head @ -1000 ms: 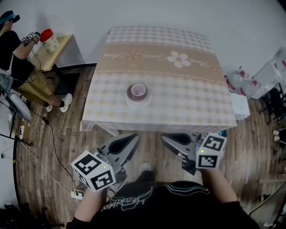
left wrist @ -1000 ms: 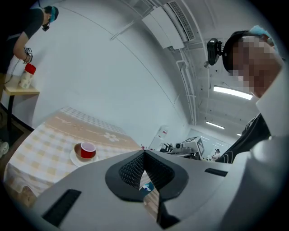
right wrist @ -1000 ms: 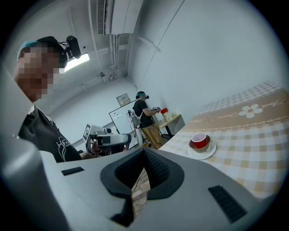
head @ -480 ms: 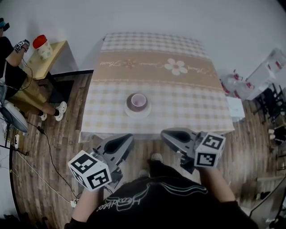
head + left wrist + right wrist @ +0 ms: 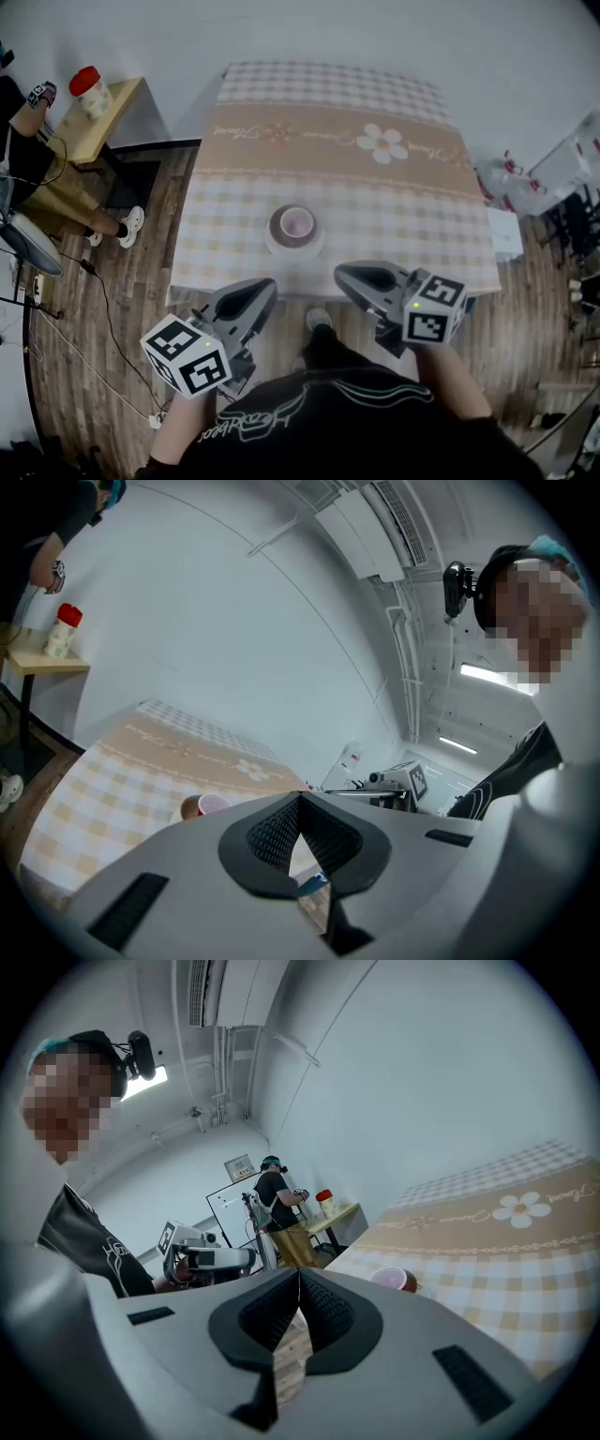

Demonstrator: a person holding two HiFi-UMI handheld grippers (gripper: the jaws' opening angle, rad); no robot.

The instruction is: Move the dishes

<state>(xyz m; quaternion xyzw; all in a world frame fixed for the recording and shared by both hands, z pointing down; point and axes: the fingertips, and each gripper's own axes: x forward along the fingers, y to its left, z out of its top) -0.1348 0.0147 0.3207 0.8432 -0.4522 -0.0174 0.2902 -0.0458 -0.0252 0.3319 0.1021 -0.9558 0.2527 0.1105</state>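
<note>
The cup (image 5: 297, 225) is sitting on its plate (image 5: 280, 248), straight ahead between the left gripper (image 5: 261, 291) and right gripper (image 5: 349, 275), both squeezing shut on nothing.

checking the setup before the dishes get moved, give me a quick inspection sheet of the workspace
surface: table under a checked cloth with a flower band
job's things: cup standing on a saucer, near the table's front edge
clutter: nothing seen
grippers: left tongs and right tongs both shut, empty, by the front edge
cables: cable trailing over the wooden floor, left
surroundings: side table with a red-lidded jar, a person beside it; white bags right
</note>
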